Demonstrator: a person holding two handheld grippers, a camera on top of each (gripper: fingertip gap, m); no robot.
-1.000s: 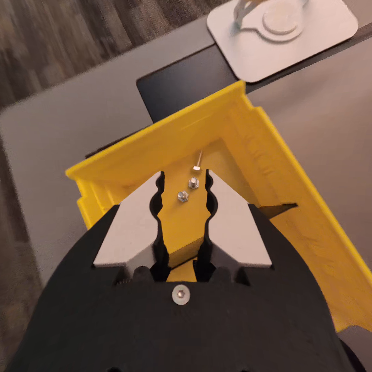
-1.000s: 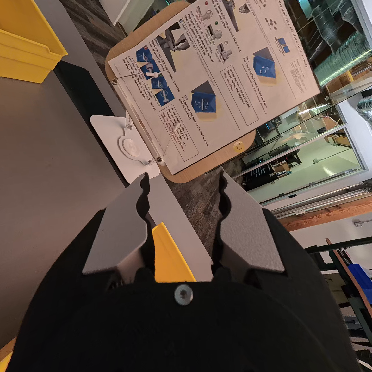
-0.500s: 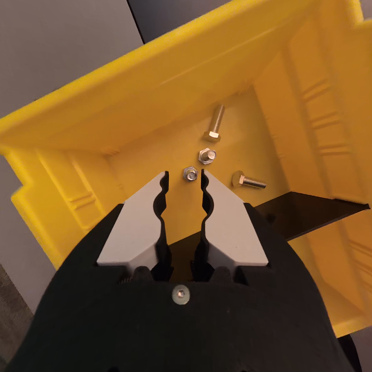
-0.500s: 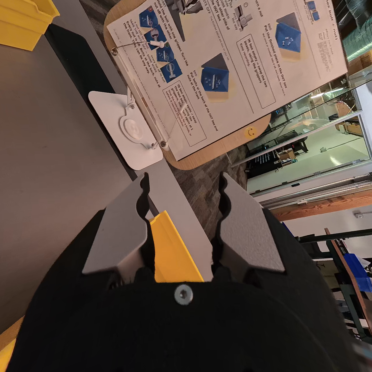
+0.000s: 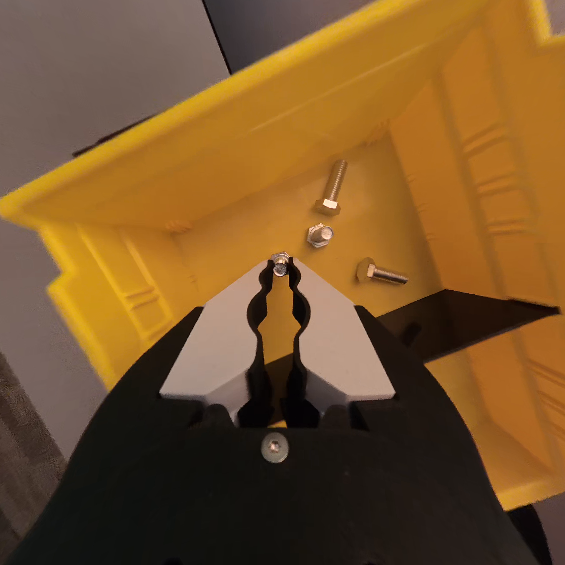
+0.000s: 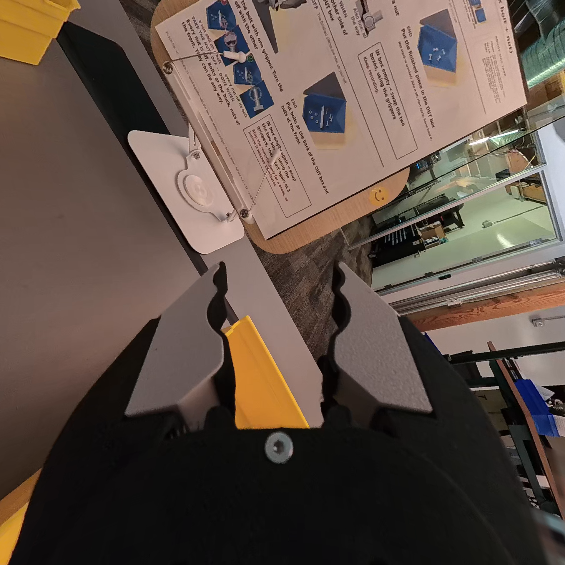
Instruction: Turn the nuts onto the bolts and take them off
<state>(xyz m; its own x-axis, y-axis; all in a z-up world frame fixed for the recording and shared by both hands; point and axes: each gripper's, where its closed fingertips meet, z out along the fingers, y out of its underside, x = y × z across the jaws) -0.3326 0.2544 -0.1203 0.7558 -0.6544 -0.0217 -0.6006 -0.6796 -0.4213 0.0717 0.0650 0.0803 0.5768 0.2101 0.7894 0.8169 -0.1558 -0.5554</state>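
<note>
Since half a second ago, the left gripper (image 5: 280, 265) has been brought down into the yellow bin (image 5: 214, 146) and narrowed; an upright bolt with a nut (image 5: 280, 266) is now being pinched at the fingertips. Three more bolts are lying beside it on the bin floor. The right gripper (image 6: 278, 276) is being held wide open and empty, above the grey table (image 6: 76, 214).

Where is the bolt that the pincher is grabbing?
In the left wrist view, the standing bolt is on the floor of the yellow bin, pinched at the left gripper tips, just left of another upright bolt.
</note>
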